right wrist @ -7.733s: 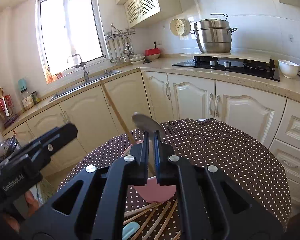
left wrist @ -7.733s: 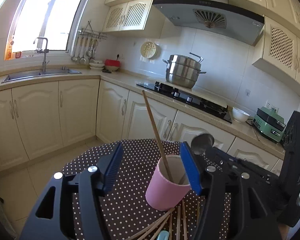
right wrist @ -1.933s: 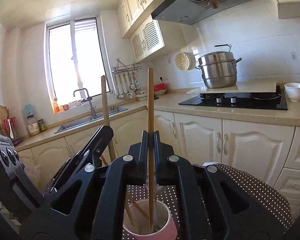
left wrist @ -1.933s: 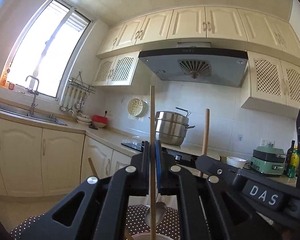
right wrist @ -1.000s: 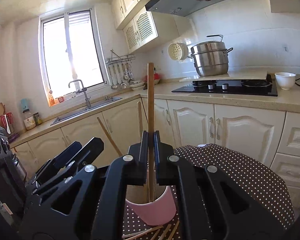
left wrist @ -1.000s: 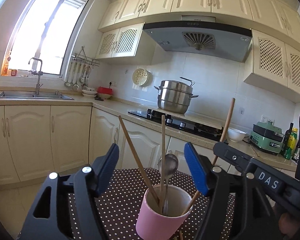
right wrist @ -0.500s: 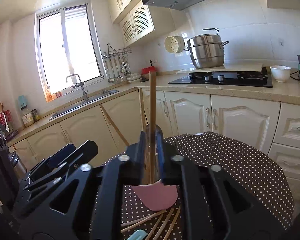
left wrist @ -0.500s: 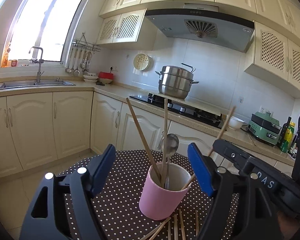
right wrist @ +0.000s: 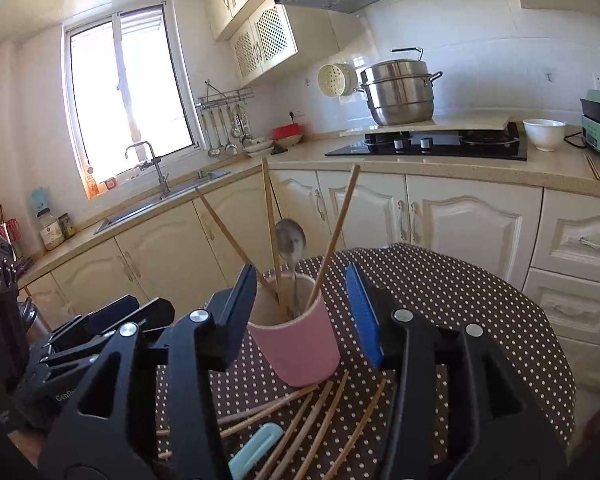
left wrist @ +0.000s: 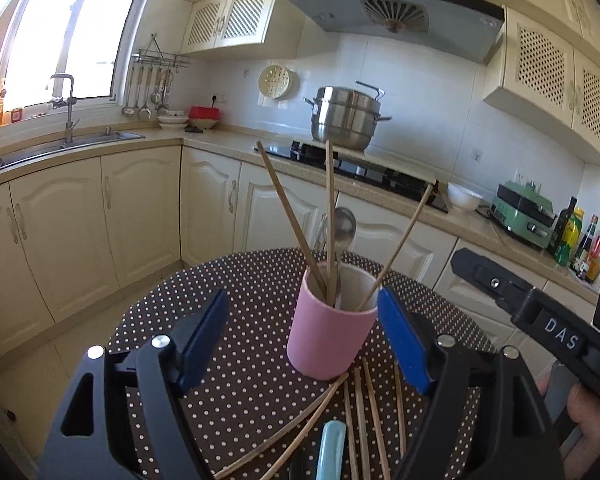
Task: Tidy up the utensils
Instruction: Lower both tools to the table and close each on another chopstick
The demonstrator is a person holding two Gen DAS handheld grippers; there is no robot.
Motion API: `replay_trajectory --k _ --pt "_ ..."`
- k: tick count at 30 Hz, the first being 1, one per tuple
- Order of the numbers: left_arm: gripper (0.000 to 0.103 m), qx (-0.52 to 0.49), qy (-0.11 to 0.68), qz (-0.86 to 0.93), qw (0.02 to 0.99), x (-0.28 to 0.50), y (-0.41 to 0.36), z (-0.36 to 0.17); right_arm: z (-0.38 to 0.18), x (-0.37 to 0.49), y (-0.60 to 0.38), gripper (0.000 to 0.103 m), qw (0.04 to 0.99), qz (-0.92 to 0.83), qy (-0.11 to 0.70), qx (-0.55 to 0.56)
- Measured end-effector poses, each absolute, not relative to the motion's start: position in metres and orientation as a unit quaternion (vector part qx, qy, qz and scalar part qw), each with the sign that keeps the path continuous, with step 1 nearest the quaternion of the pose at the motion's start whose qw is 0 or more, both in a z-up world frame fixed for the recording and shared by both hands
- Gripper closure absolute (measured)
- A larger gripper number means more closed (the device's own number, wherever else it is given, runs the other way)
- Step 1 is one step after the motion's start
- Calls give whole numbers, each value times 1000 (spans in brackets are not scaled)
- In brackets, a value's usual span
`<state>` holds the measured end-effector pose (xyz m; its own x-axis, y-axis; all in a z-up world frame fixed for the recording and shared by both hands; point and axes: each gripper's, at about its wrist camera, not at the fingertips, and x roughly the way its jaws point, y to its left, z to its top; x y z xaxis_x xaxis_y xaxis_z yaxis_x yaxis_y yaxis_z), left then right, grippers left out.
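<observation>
The round bench (left wrist: 228,320) under a dark cloth with white dots fills the space ahead of both tools. On it, just in front of the left tool (left wrist: 302,344) and framed between its blue-padded fingers (left wrist: 400,344), stands a pink cup (left wrist: 330,336), smooth, straight-walled and upright; the right tool (right wrist: 306,312) sees the same cup (right wrist: 300,344) between its own fingers. Both tools are spread wide and pinch nothing. The right one also shows at the right edge of the left view, alongside the left tool. Three wooden sticks (left wrist: 288,220) lean out of the cup at different angles, with a metal spoon (left wrist: 342,228) standing bowl-up among them. Below each tool, between it and the cup's base, more loose sticks (right wrist: 324,420) lie fanned across the cloth, some crossing, a few touching the cup's foot, and a pale blue handle (right wrist: 256,456) lies nearest the cameras. The sticks look thin, stiff, light and dry, so they should not slip much against the pads, but lying flat and crossed they are probably awkward to lift singly. A hold near the middle of a stick lying apart from the rest would likely keep it balanced. The cup looks light enough to tip if nudged, and the leaning sticks add to that.
</observation>
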<state>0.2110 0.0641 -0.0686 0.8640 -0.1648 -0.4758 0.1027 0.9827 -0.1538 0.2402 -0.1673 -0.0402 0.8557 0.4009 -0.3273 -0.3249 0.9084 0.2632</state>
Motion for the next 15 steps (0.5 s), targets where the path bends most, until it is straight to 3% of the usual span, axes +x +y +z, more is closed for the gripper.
replay_trajectory --k 7,11,15 --pt "30 -14 398 -69 915 231 55 -118 -74 232 -176 55 946 187 251 88" --pt "61 -33 467 -85 879 243 54 -146 -96 231 -179 55 936 182 289 86" --pt "67 -41 500 -88 861 249 53 -162 -118 229 -182 55 924 184 325 83"
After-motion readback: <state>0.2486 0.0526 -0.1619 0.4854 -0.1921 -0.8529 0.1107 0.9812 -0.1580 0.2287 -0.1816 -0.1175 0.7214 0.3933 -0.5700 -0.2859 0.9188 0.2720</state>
